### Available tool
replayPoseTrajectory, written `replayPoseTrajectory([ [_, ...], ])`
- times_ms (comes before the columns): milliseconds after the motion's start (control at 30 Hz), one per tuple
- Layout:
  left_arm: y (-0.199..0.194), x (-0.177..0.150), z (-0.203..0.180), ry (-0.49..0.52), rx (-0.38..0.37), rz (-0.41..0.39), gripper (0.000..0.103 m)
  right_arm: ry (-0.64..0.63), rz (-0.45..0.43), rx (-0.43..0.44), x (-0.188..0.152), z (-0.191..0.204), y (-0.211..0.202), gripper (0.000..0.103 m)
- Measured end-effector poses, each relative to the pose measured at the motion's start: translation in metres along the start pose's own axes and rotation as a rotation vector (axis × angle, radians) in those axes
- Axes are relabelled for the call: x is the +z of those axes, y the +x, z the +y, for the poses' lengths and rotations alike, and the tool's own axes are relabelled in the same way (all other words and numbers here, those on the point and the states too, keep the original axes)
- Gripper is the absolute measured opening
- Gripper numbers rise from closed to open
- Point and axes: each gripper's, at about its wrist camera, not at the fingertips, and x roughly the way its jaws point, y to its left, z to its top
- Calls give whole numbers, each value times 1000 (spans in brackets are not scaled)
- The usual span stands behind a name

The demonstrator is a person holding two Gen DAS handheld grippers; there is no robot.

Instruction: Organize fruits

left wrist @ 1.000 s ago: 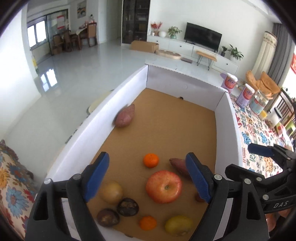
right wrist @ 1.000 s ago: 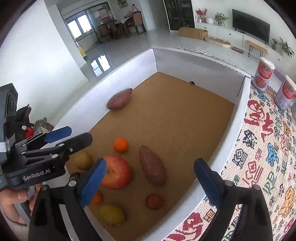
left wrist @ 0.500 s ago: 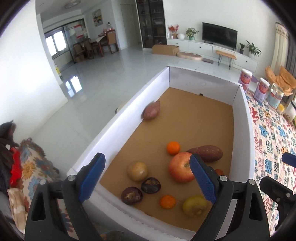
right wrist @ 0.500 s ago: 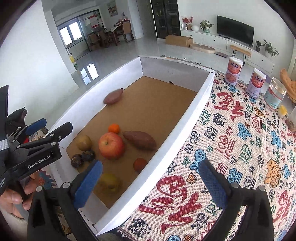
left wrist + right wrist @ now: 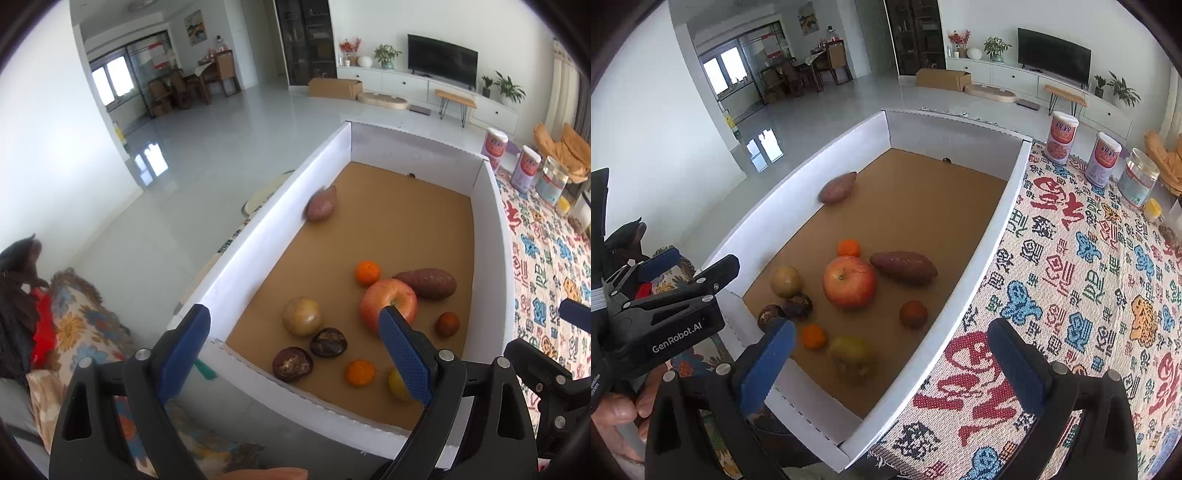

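A white box (image 5: 258,243) with a brown floor holds the fruit. Near its front lie a red apple (image 5: 388,306) (image 5: 849,281), a sweet potato (image 5: 424,283) (image 5: 903,266), two oranges (image 5: 367,273) (image 5: 360,373), a tan round fruit (image 5: 301,316), two dark wrinkled fruits (image 5: 328,342) and a small red-brown fruit (image 5: 447,324). A yellow fruit (image 5: 851,354) lies nearest. Another sweet potato (image 5: 322,204) rests against the left wall. My left gripper (image 5: 295,350) hangs open and empty above the box's front left corner. My right gripper (image 5: 892,365) is open and empty over the front right corner.
A patterned tablecloth (image 5: 1071,277) spreads right of the box, with two cans (image 5: 1062,136) and a glass jar (image 5: 1137,181) at its far end. A floral cloth (image 5: 74,314) lies to the left. A person's hand (image 5: 624,410) holds the left gripper.
Both grippers have drawn back and up from the fruit, so the whole box now shows. The right gripper has shifted right over the box's corner and the tablecloth, its jaws slightly wider.
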Motion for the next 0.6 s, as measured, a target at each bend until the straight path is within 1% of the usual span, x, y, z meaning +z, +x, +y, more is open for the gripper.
replayPoseTrajectory([
  [233, 0, 2, 5, -20, -21, 18, 94, -20, -9, -29, 5, 4, -4, 103],
  [367, 2, 2, 5, -16, -12, 22, 94, -24, -5, -27, 7, 5, -3, 103],
  [600, 2, 5, 10, -26, -19, 30, 96, -60, 5, -30, 10, 14, -3, 103],
])
